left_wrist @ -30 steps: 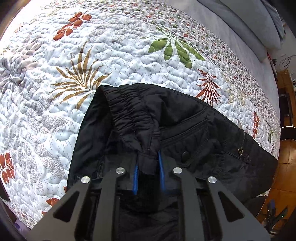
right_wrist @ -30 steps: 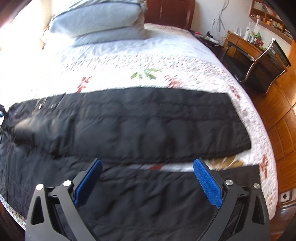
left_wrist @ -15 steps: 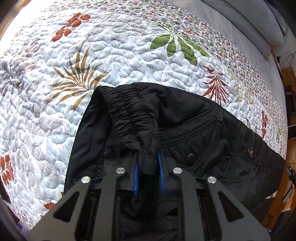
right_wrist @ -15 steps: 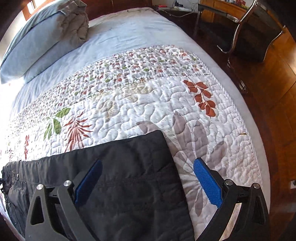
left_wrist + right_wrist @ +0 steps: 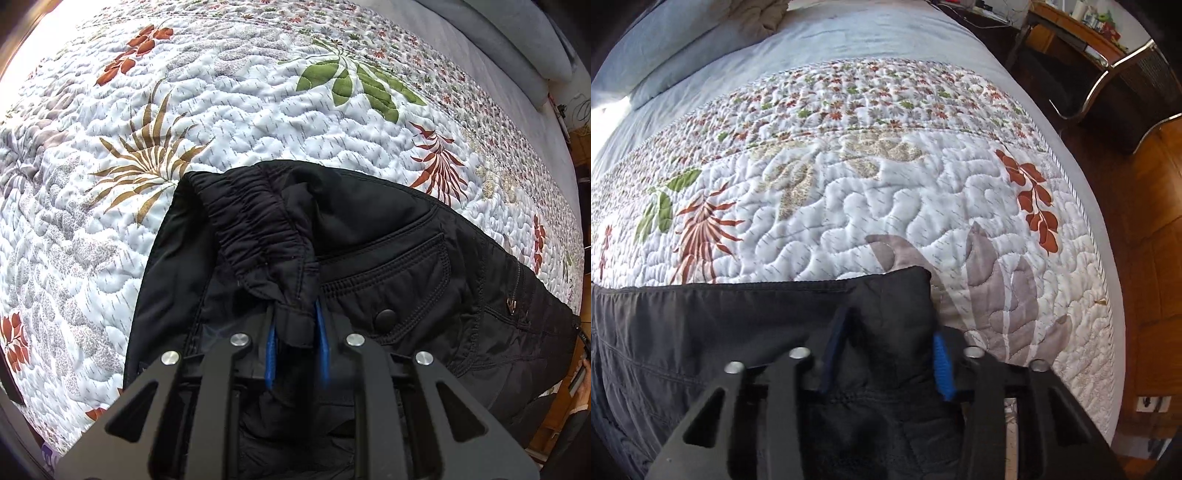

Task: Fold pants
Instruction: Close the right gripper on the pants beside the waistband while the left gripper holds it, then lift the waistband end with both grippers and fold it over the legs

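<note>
Black pants [image 5: 388, 240] lie across a floral quilt [image 5: 221, 110], pinned at both ends for the fold. The left gripper [image 5: 295, 332] pinches the gathered waistband [image 5: 255, 229] (just beside the buttoned back pocket [image 5: 399, 280]). The right gripper [image 5: 886, 354], its jaws just closing, clamps the leg hem [image 5: 897, 295] near the quilt's foot edge, likely so both ends can be lifted and brought together.

A quilted bedspread [image 5: 849, 206] with red, green and tan leaf prints covers the bed; grey pillows [image 5: 665, 48] lie far left, a chrome-framed chair [image 5: 1126, 85] on the wooden floor [image 5: 1156, 258] far right.
</note>
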